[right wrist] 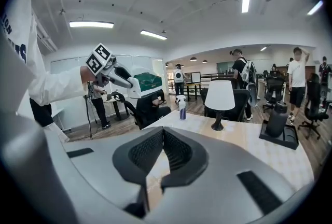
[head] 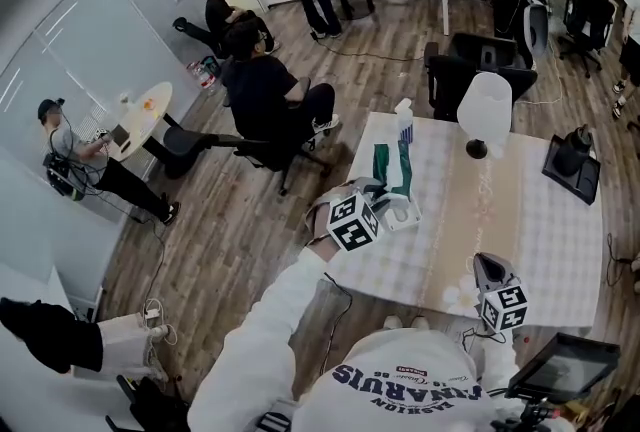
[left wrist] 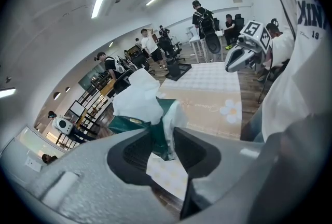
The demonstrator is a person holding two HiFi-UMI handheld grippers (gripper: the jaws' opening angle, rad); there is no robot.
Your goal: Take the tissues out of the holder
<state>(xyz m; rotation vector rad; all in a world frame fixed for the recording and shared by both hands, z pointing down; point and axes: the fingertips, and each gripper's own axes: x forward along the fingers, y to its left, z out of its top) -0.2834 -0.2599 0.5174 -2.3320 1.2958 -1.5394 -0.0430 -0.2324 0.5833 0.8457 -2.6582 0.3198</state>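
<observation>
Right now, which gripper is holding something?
Left gripper: it is shut on the green tissue pack. Right gripper is shut with nothing in it.

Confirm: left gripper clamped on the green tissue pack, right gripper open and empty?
No. The right gripper is empty, but its jaws are shut, not open: the right gripper view shows the pads pressed together. The rest stands: the left gripper is clamped on the green tissue pack.
</observation>
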